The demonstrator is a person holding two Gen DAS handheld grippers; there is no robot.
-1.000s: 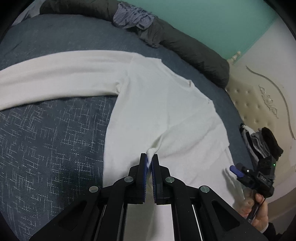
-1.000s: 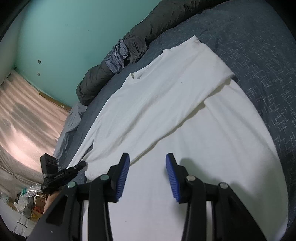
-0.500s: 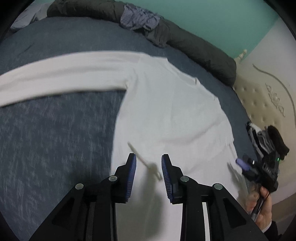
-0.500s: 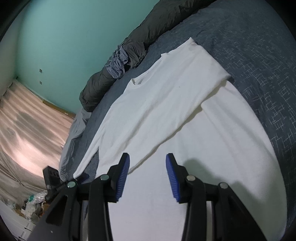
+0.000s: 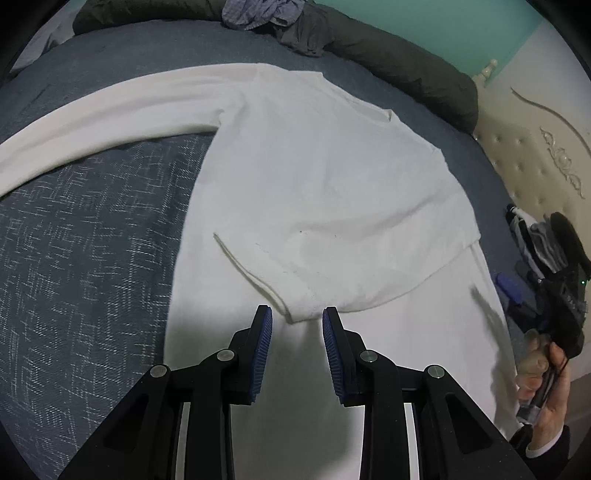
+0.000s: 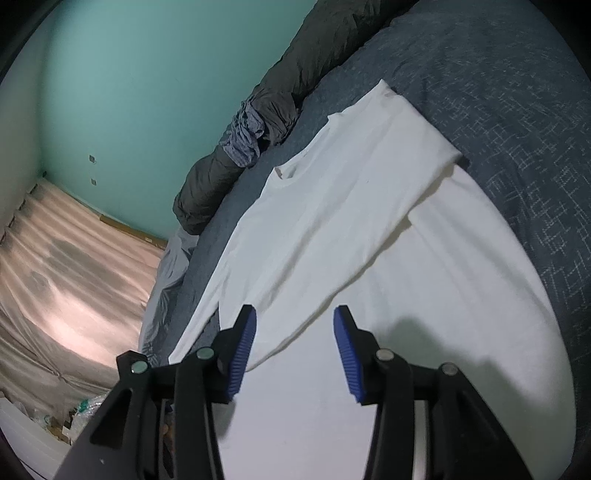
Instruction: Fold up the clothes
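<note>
A white long-sleeved shirt (image 5: 332,177) lies flat on the dark blue bedcover (image 5: 92,240). One sleeve is folded across its body, and that sleeve's cuff (image 5: 284,299) rests just ahead of my left gripper (image 5: 296,312). The left gripper is open and holds nothing. The other sleeve (image 5: 92,114) stretches out to the left. In the right wrist view, my right gripper (image 6: 295,310) hovers over the shirt (image 6: 369,206) near the folded sleeve's edge. Its jaws are opening, with nothing pinched between them. The left wrist view also shows the right gripper (image 5: 554,295), held in a hand (image 5: 543,369).
A rolled dark grey duvet (image 5: 388,55) with a blue-grey garment (image 5: 258,11) on it runs along the bed's far side. A cream padded headboard (image 5: 535,155) stands at the right. A pale curtain (image 6: 55,277) and a teal wall (image 6: 147,74) lie beyond the bed.
My left gripper let go of the sleeve cuff it was pinching and drew back. The cuff now lies flat on the shirt. The right gripper stays over the shirt, rolled slightly.
</note>
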